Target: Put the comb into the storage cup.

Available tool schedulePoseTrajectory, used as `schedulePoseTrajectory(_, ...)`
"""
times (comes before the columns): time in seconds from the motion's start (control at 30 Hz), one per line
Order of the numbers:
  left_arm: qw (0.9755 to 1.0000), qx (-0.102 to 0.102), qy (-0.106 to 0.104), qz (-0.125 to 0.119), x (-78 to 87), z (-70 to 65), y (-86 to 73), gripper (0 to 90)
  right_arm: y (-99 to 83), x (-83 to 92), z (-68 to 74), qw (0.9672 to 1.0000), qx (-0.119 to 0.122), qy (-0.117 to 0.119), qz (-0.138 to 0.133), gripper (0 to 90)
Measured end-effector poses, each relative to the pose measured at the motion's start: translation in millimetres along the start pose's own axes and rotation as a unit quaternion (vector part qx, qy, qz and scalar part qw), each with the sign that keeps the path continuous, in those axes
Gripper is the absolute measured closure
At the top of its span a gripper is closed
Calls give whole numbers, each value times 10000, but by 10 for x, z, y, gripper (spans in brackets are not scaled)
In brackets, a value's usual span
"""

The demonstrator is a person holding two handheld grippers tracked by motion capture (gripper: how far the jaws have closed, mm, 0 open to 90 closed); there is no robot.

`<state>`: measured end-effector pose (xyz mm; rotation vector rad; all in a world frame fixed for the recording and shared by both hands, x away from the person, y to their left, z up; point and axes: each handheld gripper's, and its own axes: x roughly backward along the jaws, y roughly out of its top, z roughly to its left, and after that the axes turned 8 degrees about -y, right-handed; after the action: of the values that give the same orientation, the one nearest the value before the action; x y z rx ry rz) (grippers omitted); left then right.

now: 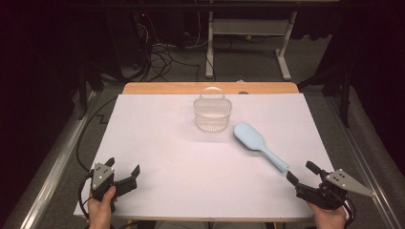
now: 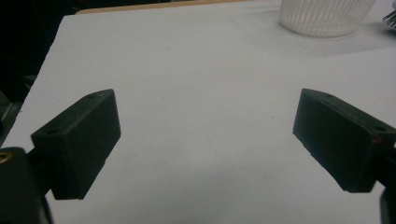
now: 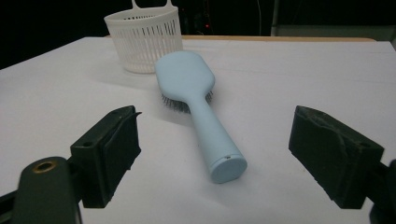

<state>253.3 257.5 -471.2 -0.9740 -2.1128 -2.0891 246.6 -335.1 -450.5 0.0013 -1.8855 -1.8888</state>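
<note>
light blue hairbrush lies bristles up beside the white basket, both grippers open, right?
Not quite: the hairbrush lies bristles down, its smooth back facing up, as the right gripper view shows. It does lie beside the white basket, and the left gripper and right gripper are open.

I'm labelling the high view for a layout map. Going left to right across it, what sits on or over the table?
left gripper → white basket → light blue hairbrush → right gripper
</note>
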Motion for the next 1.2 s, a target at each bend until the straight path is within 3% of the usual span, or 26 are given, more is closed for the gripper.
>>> schedulePoseTrajectory(1.2, 9999, -47, -90, 13, -22, -13, 0, 84, 11, 37, 8, 9999, 0, 36, -122, 171)
